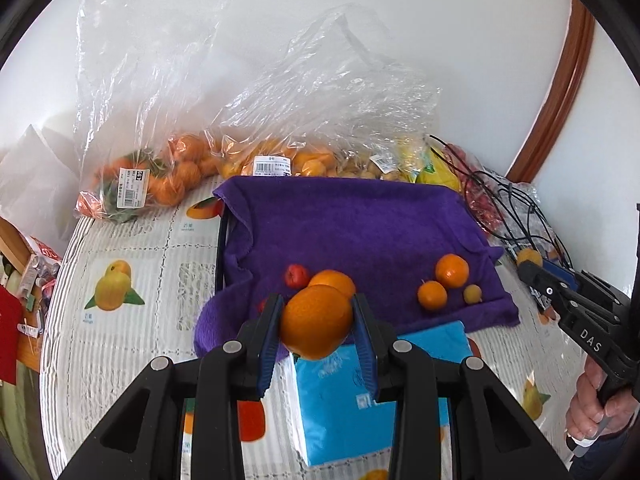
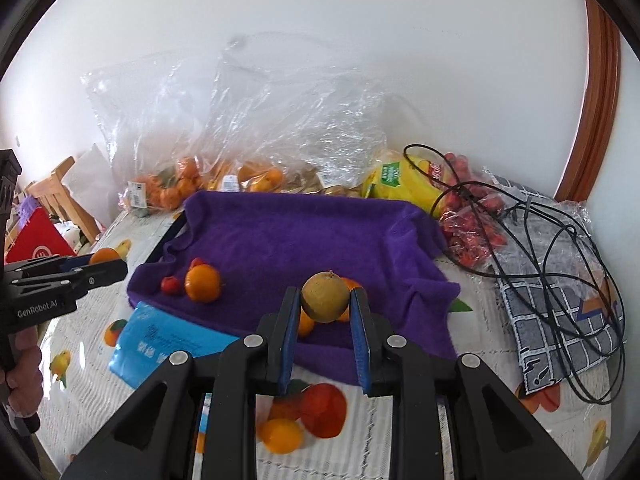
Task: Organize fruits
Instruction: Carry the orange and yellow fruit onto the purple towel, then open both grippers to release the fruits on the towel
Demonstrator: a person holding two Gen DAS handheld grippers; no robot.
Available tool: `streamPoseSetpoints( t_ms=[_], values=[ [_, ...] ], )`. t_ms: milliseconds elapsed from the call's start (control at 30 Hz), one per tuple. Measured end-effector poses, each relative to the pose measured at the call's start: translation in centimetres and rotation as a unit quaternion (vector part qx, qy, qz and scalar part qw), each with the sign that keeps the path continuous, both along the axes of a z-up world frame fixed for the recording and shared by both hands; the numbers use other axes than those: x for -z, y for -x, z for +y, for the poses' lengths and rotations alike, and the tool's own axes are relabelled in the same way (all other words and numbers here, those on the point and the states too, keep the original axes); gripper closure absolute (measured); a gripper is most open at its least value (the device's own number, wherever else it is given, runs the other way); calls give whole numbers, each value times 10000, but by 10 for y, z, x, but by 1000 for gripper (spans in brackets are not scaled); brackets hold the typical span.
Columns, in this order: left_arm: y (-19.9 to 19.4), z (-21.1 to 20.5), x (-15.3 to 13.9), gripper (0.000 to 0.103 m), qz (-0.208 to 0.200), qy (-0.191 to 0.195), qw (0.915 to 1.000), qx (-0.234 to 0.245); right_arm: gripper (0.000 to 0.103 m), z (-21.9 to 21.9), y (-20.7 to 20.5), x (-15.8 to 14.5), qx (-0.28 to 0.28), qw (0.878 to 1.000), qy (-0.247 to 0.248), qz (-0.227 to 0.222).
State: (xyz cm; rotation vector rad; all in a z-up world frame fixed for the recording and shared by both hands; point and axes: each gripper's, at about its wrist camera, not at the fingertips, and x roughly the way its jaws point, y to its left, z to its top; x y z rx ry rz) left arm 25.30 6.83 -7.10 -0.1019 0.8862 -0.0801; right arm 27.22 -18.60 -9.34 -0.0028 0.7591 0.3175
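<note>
My left gripper [image 1: 317,312] is shut on an orange mandarin [image 1: 316,322] and holds it above the near edge of the purple towel [image 1: 360,224]. My right gripper [image 2: 325,300] is shut on a round yellow-brown fruit [image 2: 325,297] above the towel's [image 2: 300,232] near edge. On the towel lie another mandarin [image 1: 334,281], a small red fruit [image 1: 296,276], two mandarins [image 1: 451,271] [image 1: 432,295] and a small yellow fruit [image 1: 473,293]. The right wrist view shows a mandarin [image 2: 202,282] with small red fruits [image 2: 169,284] on the towel's left.
Clear plastic bags of mandarins [image 1: 160,176] and other fruit [image 2: 256,178] line the wall. A yellow package [image 2: 400,184], a bag of red fruit [image 2: 472,220], black cables [image 2: 560,248] and a checkered cloth [image 2: 560,328] lie at right. A blue tissue pack [image 1: 360,396] sits near the towel.
</note>
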Motion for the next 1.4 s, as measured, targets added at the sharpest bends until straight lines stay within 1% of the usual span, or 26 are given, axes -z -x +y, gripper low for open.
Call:
streamPoseSetpoints(
  t_ms=[200, 333, 533, 700, 833, 933, 1033, 1067, 1133, 1167, 1200, 1233, 1267, 1400],
  values=[
    [-24, 4, 14, 70, 116, -8, 9999, -21, 78, -12, -20, 24, 105, 9996, 69, 250],
    [-33, 7, 20, 70, 135, 49, 9998, -106, 78, -17, -33, 39, 180, 9990, 31, 411],
    [-44, 13, 34, 70, 287, 19, 9994, -168, 78, -18, -51, 59, 187, 9977, -12, 658],
    [-53, 15, 44, 70, 389, 64, 9990, -192, 78, -16, -56, 66, 158, 9974, -10, 697],
    [-55, 9, 51, 70, 464, 45, 9989, -71, 78, -14, -58, 71, 109, 9969, -2, 778],
    [-57, 8, 57, 70, 547, 116, 9984, -34, 78, -12, -57, 71, 91, 9972, 71, 732],
    [-57, 8, 60, 70, 567, 167, 9982, -50, 77, -13, -53, 67, 112, 9972, 3, 733],
    [-57, 8, 59, 70, 562, 187, 9982, -35, 75, -14, -51, 66, 123, 9974, -18, 713],
    [-57, 7, 59, 70, 578, 182, 9982, 1, 68, -17, -44, 60, 175, 9979, -84, 623],
    [-56, 6, 58, 68, 584, 167, 9982, 2, 62, -18, -41, 58, 173, 9981, -131, 576],
    [-56, 6, 58, 66, 599, 150, 9981, 6, 61, -19, -37, 56, 171, 9983, -169, 531],
    [-56, 5, 57, 55, 613, 128, 9980, 7, 61, -19, -34, 54, 178, 9984, -187, 506],
    [-55, 4, 55, 49, 602, 105, 9981, 3, 61, -19, -30, 52, 173, 9984, -184, 512],
    [-45, 3, 45, 48, 472, 123, 9988, 1, 61, -18, -13, 51, 140, 9979, -262, 568]
  ],
)
